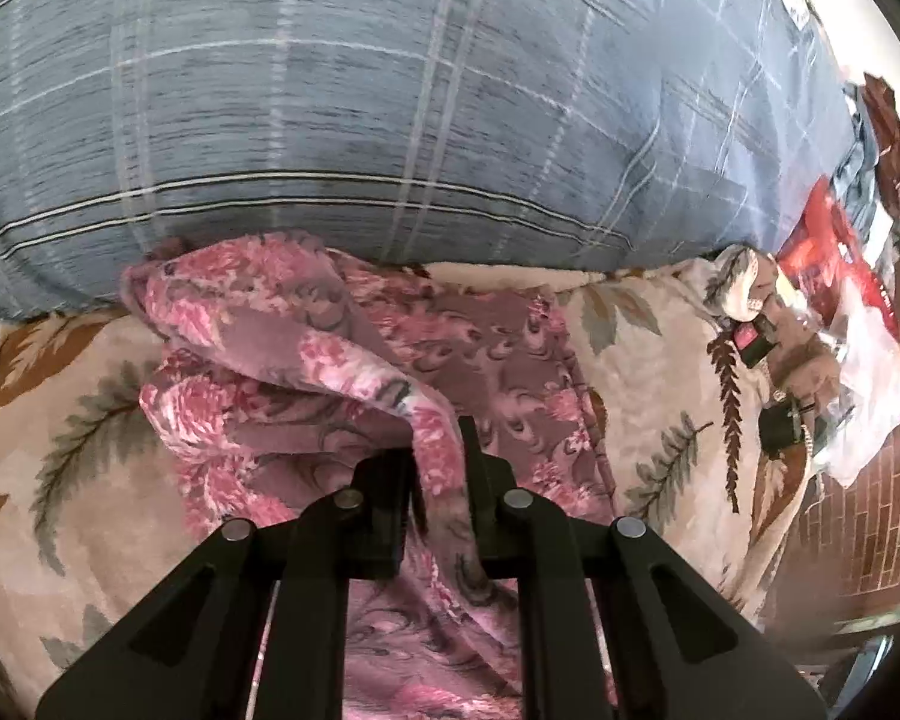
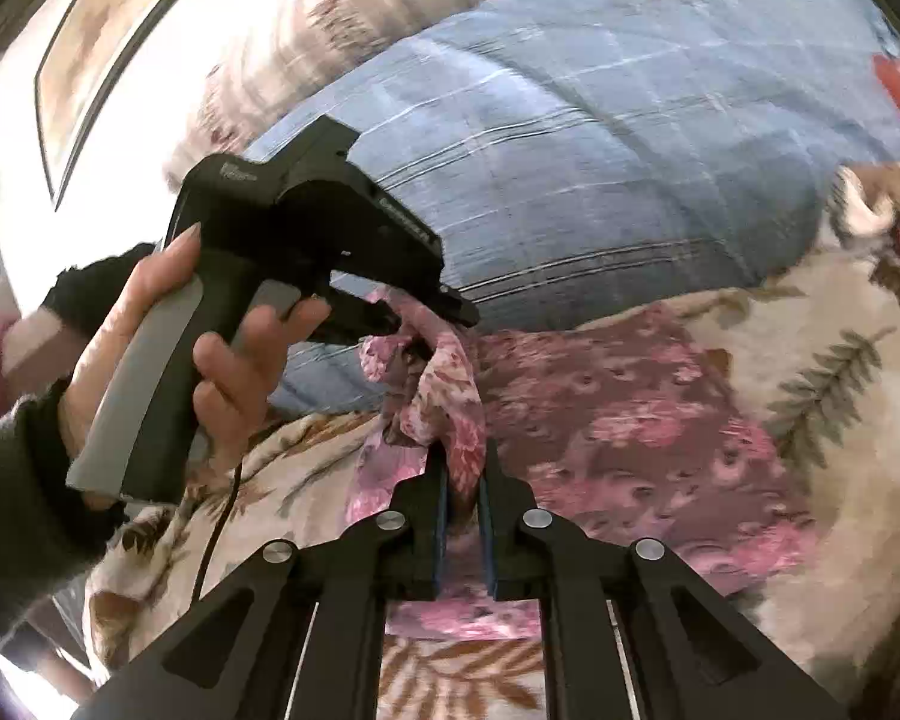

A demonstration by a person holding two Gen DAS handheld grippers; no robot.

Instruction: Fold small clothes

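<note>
A small pink and mauve floral garment (image 1: 330, 360) lies partly lifted on a leaf-patterned blanket. My left gripper (image 1: 439, 444) is shut on a raised fold of it, which runs down between its fingers. In the right wrist view the same garment (image 2: 618, 420) spreads to the right, and my right gripper (image 2: 463, 462) is shut on another bunched edge of it. The left gripper (image 2: 444, 312), held by a person's hand (image 2: 168, 348) in a dark sleeve, pinches the cloth just above and to the left. A strip of garment hangs between the two grips.
A large blue plaid pillow (image 1: 390, 102) lies right behind the garment. The cream leaf-patterned blanket (image 1: 60, 450) covers the bed. At the right are a red item (image 1: 822, 228), clear plastic bags (image 1: 864, 372), small dark objects and a brick-patterned wall (image 1: 870, 528). A cable (image 2: 216, 540) hangs below the hand.
</note>
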